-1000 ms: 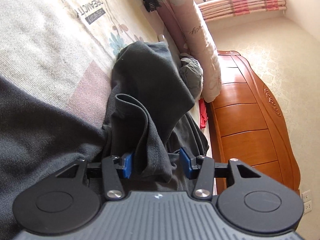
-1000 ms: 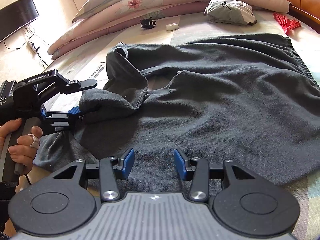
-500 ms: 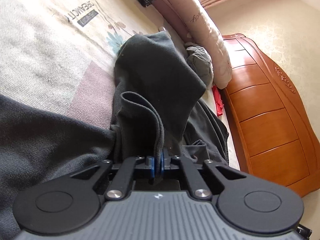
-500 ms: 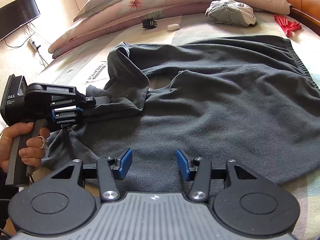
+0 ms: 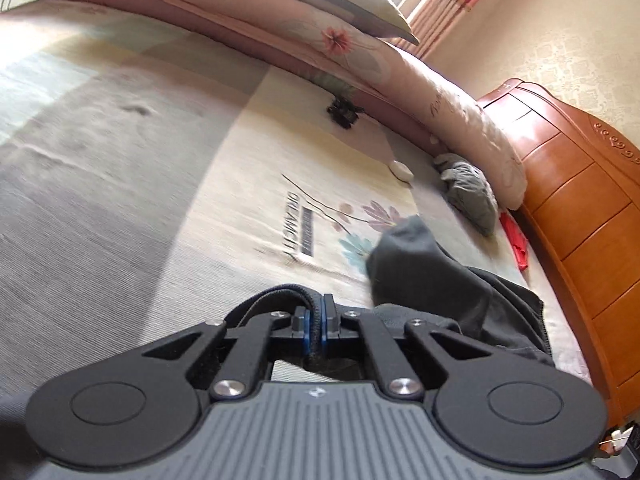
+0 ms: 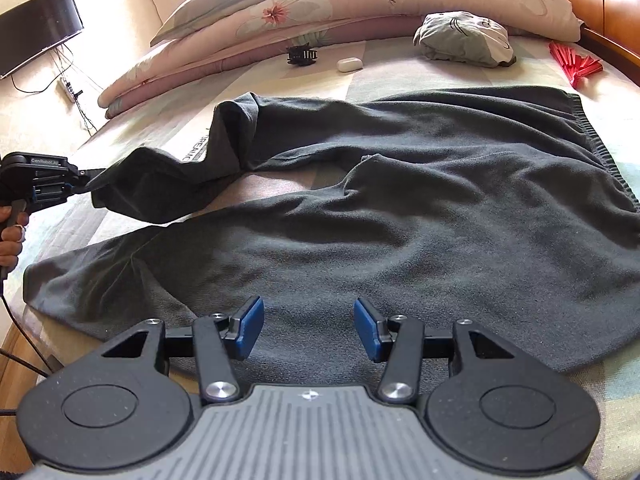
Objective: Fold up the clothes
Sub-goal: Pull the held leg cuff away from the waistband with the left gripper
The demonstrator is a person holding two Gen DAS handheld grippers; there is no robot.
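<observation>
- Bed sheet (image 6: 400,74), one: pale, printed.
- Dark grey sweater (image 6: 400,220), one: spread rumpled on the sheet, ribbed hem at right, one sleeve stretched left.
- Left gripper (image 5: 315,322), one: fingers clamped on the sleeve cuff (image 5: 280,294).
- Right gripper (image 6: 308,326), one: fingers parted, empty, over the sweater's near edge.
- Hair clip (image 6: 302,55), one: black.

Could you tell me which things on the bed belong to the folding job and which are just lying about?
Part of the job:
dark grey garment
left gripper, shut on its sleeve cuff
right gripper, open above it

Just lying about:
black hair claw
white case
red fan
grey bundle
pillows
</observation>
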